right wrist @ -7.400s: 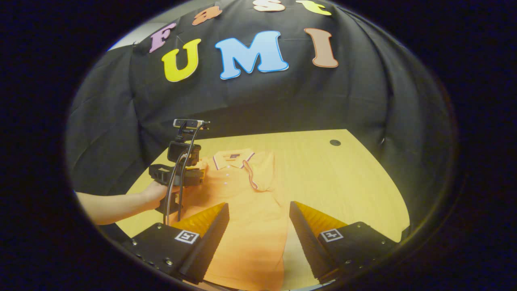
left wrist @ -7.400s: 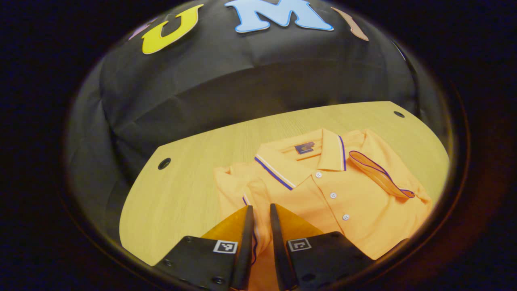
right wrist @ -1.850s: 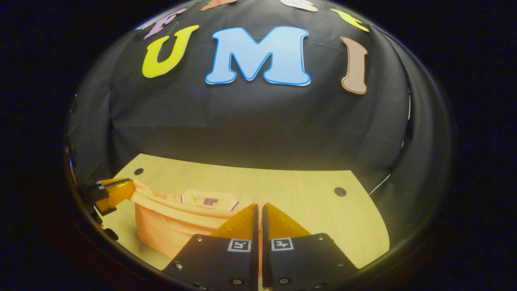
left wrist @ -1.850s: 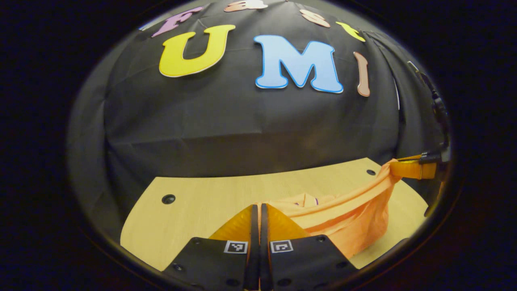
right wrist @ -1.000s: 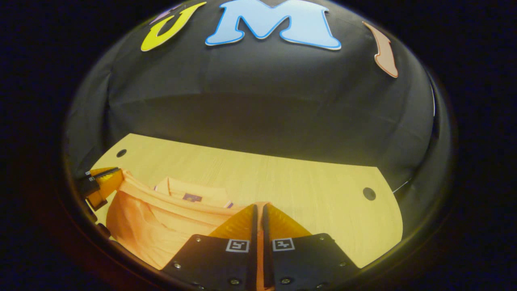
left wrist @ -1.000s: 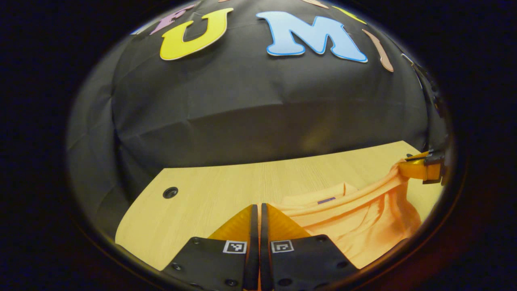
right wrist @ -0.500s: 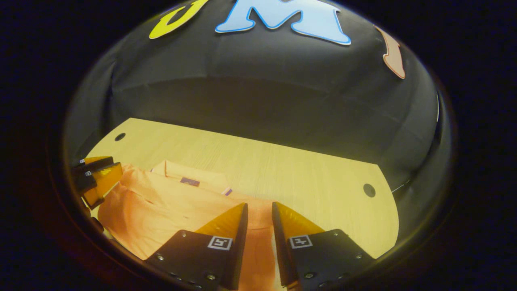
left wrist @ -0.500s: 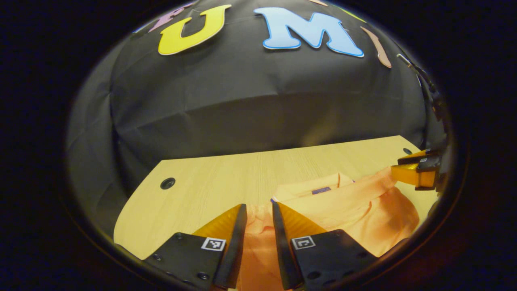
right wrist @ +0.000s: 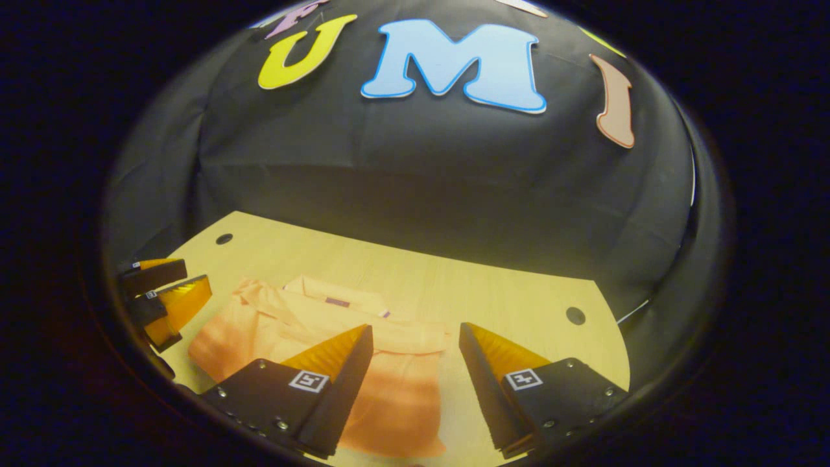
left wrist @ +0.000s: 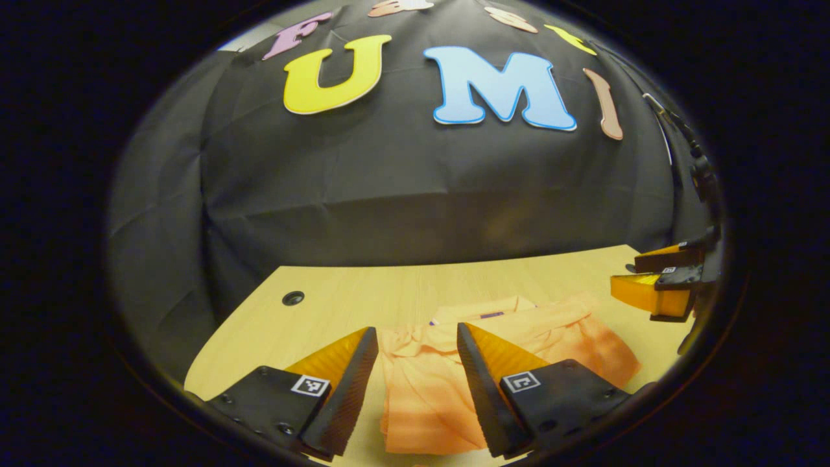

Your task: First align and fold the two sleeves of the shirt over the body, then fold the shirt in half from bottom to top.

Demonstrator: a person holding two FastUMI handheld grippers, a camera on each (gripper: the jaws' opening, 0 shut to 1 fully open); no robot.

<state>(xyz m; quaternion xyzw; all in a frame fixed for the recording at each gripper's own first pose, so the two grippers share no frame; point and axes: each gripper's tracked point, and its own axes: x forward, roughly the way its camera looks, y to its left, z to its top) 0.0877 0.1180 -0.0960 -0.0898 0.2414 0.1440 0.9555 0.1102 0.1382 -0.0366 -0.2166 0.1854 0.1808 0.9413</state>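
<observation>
Shirt (left wrist: 454, 363) lies folded on the light wood worktop (left wrist: 363, 305), hem laid up near the collar (right wrist: 337, 295), fabric rumpled along the top edge. Worktop has round holes (left wrist: 293, 298) near its back corners; black cloth wall behind. My left tool (left wrist: 415, 363) is wide open above the shirt's left edge, holding nothing. My right tool (right wrist: 412, 363) is wide open too, over the right edge, empty. Each tool also appears at the rim of the other's view (left wrist: 655, 285) (right wrist: 162, 298).
</observation>
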